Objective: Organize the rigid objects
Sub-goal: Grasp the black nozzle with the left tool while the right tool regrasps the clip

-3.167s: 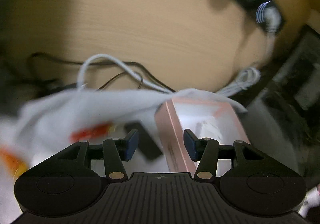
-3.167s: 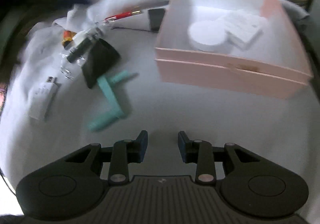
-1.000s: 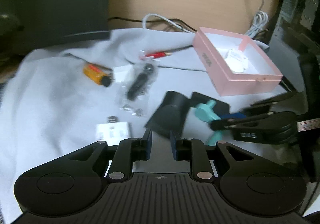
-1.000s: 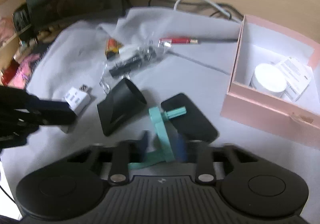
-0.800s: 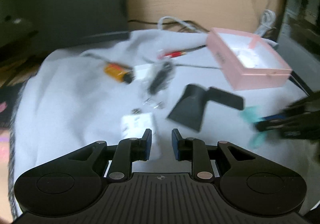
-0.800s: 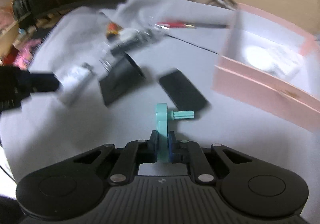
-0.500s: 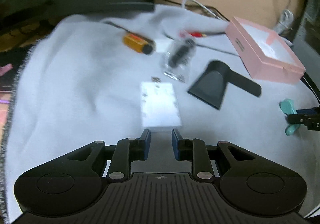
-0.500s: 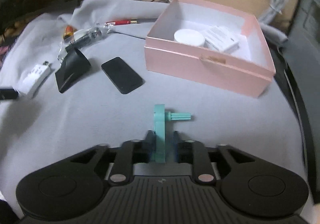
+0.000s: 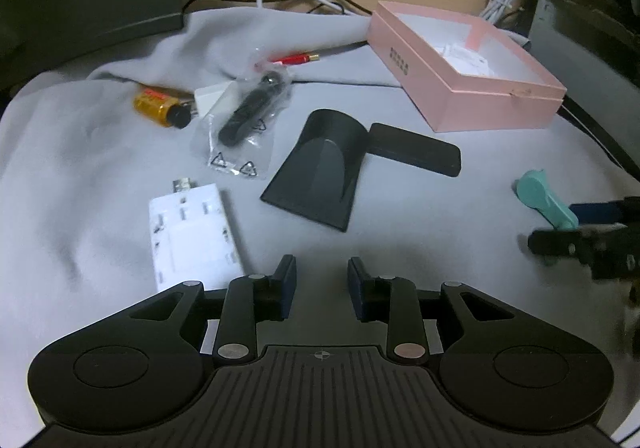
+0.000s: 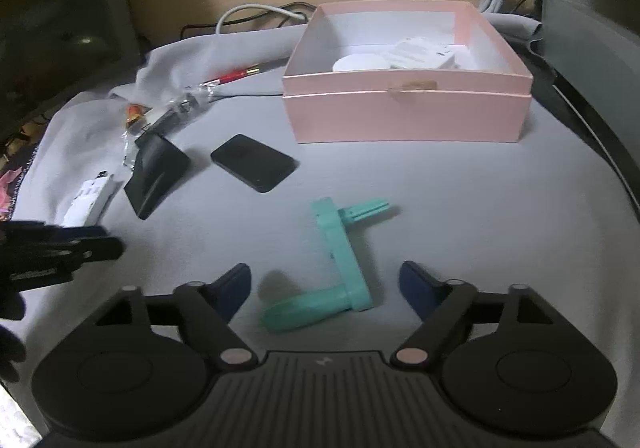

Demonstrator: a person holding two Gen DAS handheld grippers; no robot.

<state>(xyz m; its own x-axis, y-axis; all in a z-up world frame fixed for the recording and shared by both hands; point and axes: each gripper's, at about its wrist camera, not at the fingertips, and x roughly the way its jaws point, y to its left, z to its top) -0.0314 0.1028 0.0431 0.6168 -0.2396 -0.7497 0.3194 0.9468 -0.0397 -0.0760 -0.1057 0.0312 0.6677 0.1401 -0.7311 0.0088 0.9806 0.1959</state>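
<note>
Nearest us, our right gripper [image 10: 325, 284] has just been opening, its fingers now wide apart, and the teal crank [image 10: 340, 252] lies loose between them on the grey cloth [image 10: 460, 208], touching neither pad. Our left gripper [image 9: 322, 282] has just been parting its fingers slightly; nothing sits between them, and the white adapter [image 9: 192, 232] lies just beyond at eleven o'clock. Farther out rest the black nozzle [image 9: 324, 164] and black phone [image 9: 416, 154]. At one o'clock, farthest, stands the open pink box [image 9: 480, 88].
</note>
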